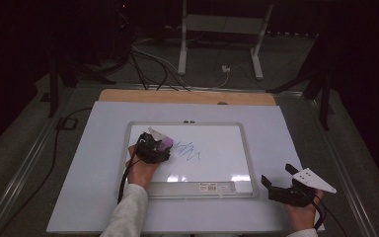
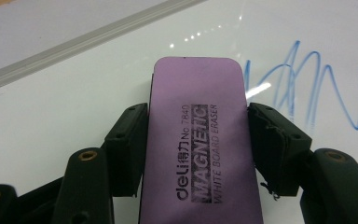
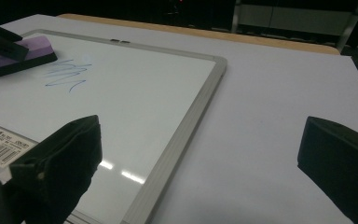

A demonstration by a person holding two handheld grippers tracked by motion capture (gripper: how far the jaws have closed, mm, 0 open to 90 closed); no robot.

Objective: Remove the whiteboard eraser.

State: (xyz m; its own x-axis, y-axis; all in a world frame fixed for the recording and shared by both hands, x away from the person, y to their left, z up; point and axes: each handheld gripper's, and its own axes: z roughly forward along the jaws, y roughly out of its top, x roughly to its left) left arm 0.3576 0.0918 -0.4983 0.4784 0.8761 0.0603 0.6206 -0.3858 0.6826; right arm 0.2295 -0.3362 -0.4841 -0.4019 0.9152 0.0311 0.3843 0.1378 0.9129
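Left tongs [image 2: 196, 140] pinch a purple eraser [image 2: 198, 140] on the whiteboard [image 1: 217, 163], just left of the blue scribble [image 1: 187, 150]. Right tongs [image 1: 284, 185] rest spread on the surface, right. Pressing flat and sweeping rightward should clear the ink.

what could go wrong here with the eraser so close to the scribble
The left tool pinches the purple eraser by its narrow sides only, so pressing down could tilt or slip it. The whiteboard lies loose on the table, and the right tool sits open off it, so a wipe across the blue scribble might push it.
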